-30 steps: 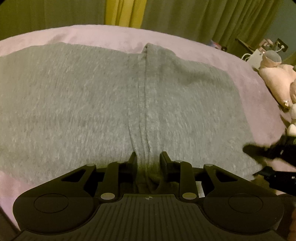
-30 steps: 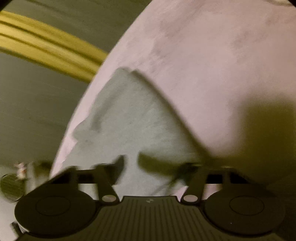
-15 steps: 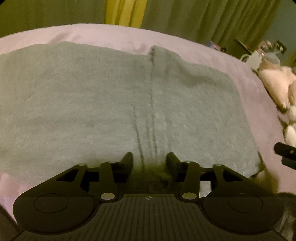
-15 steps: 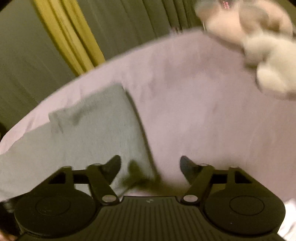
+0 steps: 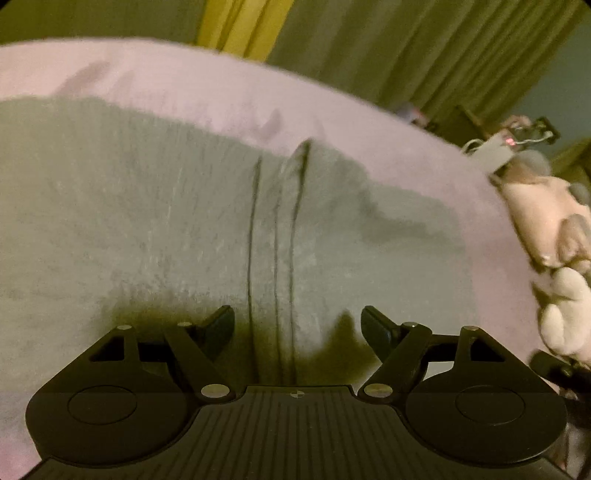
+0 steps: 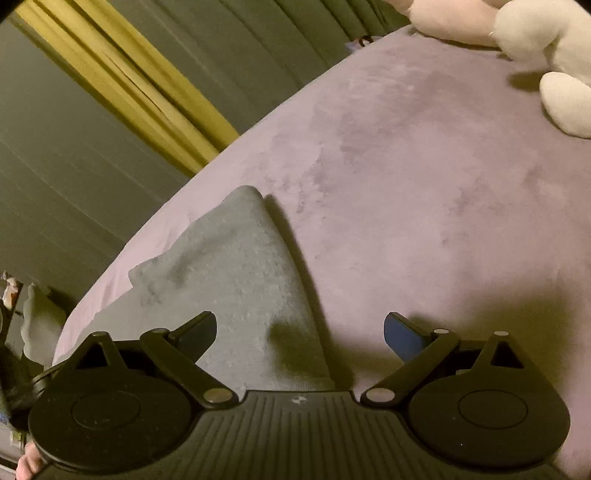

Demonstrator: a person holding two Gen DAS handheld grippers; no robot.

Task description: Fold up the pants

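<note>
Grey knit is my landmark: the pants lie flat on the lilac bedspread, folded into a broad rectangle with three dark creases running up the middle.

Starting at the left, my left gripper hangs tilted down over the near edge of the pants, right above those creases. A second ago its fingers were pinched on a ridge of the cloth there; its jaws have just been opening, and now they stand well apart with the fabric lying loose between them, untouched by either pad. The ridge has sunk back into flat lines.

Further right, at the right-hand edge of the pants, my right gripper has let go too. Its jaws have just been opening and now gape about as wide as they go, one finger over the grey cloth, the other over bare bedspread, with the pants' side edge running up between them. Nothing is held. It also points steeply down and looks rolled, since the bed's edge runs slanted across its view.

Beyond the pants to the right sit pale plush toys; yellow and green curtains hang behind the bed.

I judge this fold as laid and released. Next comes either a smoothing pass or a fresh grip for another fold.
</note>
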